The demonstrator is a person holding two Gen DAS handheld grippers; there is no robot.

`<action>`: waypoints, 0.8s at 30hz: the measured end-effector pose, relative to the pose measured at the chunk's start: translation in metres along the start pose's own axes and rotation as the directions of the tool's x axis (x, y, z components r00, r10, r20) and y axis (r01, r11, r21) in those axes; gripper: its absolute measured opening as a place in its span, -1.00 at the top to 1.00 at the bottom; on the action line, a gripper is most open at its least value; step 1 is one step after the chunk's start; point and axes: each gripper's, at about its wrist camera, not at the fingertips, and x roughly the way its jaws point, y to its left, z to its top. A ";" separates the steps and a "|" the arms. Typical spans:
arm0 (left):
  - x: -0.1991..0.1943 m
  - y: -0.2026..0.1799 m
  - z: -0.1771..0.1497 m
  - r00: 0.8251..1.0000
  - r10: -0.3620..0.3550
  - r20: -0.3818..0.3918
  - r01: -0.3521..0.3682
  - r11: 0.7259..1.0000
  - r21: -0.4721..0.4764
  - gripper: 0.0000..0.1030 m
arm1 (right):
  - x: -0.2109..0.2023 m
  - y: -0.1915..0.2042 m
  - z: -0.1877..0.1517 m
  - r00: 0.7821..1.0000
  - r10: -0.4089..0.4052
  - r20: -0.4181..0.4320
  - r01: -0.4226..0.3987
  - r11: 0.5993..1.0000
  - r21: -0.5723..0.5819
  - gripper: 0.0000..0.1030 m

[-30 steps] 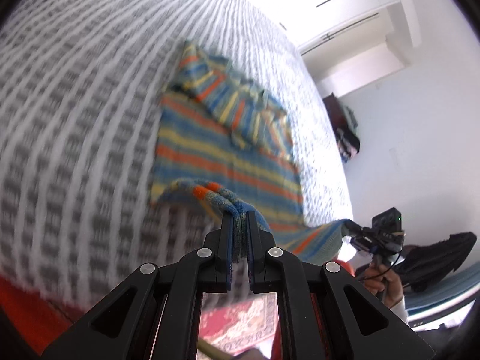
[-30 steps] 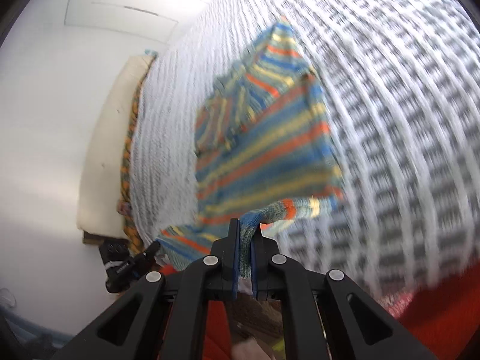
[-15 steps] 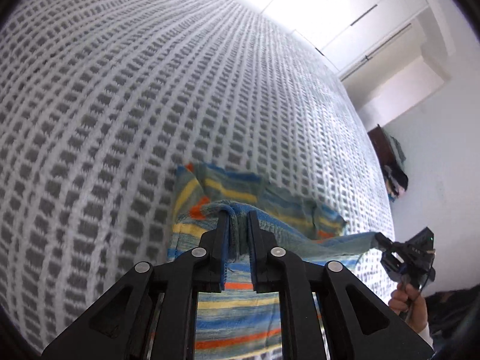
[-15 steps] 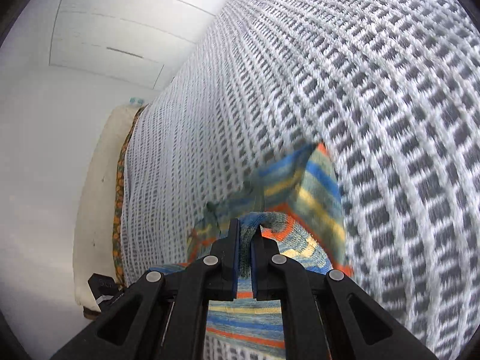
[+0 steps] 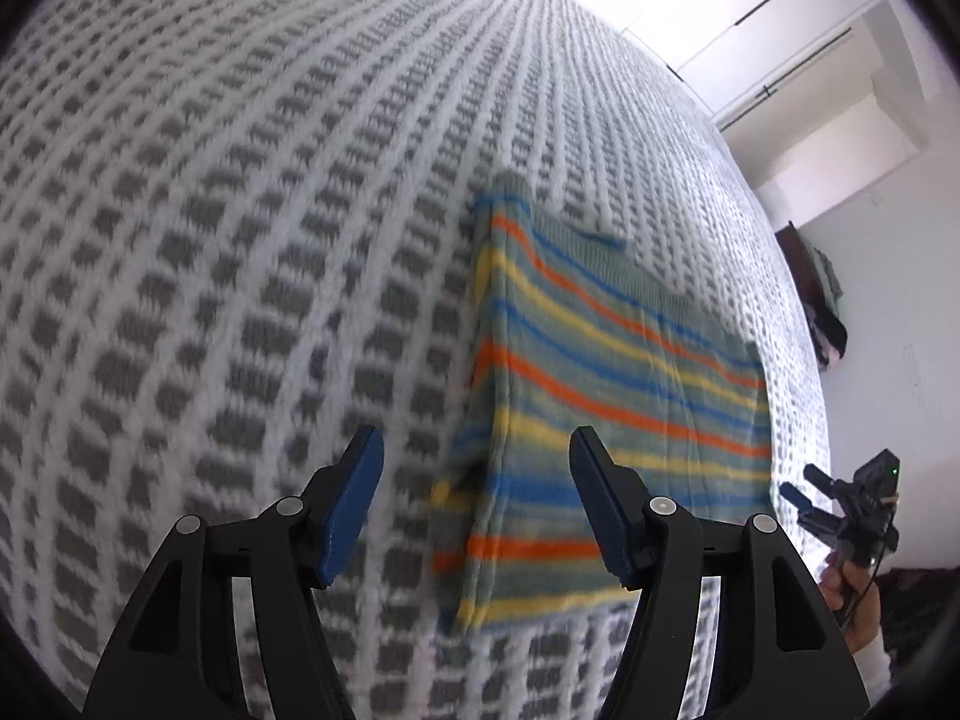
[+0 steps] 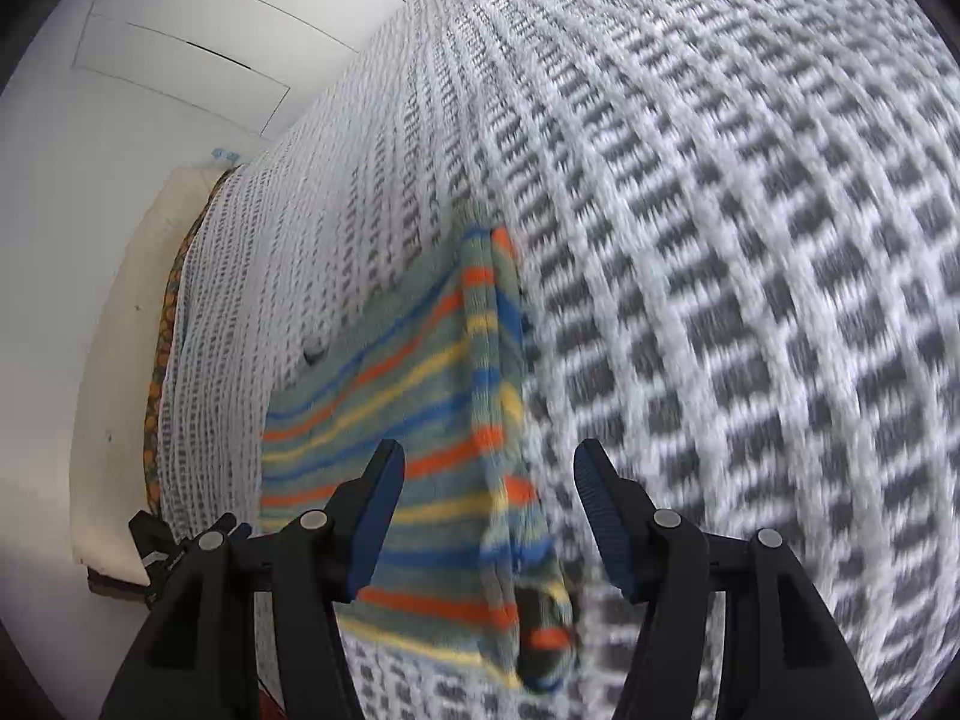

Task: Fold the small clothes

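A small knitted striped sweater [image 5: 606, 396] in grey-green, orange, yellow and blue lies folded flat on the bed; the right wrist view shows it too, the sweater [image 6: 420, 420] with a folded sleeve along its right edge. My left gripper [image 5: 474, 468] hovers over its left edge, jaws opening, pads clear of the cloth. My right gripper [image 6: 489, 480] hangs over the sweater's right edge, jaws opening too, nothing pinched. The right gripper [image 5: 810, 495] also shows at the far right of the left wrist view, held by a hand [image 5: 855, 597].
The bed is covered by a white and grey woven bedspread [image 5: 240, 210]. White wardrobe doors [image 5: 750, 6] stand behind it. A cream mattress edge [image 6: 120, 360] and an orange patterned cloth [image 6: 165, 330] run along the bed's side. Dark clothes [image 5: 825, 312] hang by the wall.
Both grippers carried the sweater's hem forward over the garment, lowered it and let go. The sweater now lies folded in half, and both jaws have gone from shut to open.
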 end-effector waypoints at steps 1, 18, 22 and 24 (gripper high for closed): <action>0.002 0.000 -0.010 1.000 -0.011 -0.022 0.011 1.000 0.007 -0.27 | -0.004 -0.003 -0.015 1.000 0.004 -0.009 -0.004 1.000 0.005 -0.18; -0.007 -0.010 -0.048 0.993 -0.006 -0.121 0.017 0.995 0.094 0.94 | -0.005 0.017 -0.080 0.993 -0.055 -0.104 0.045 0.994 -0.098 0.85; -0.025 -0.004 -0.077 0.983 -0.017 -0.182 0.035 0.995 0.097 0.93 | -0.031 0.013 -0.097 0.990 -0.029 -0.139 0.016 0.995 -0.099 0.85; -0.024 0.001 -0.087 0.981 -0.004 -0.193 0.023 0.995 0.092 0.93 | -0.035 0.006 -0.111 0.987 -0.033 -0.157 0.018 0.995 -0.101 0.85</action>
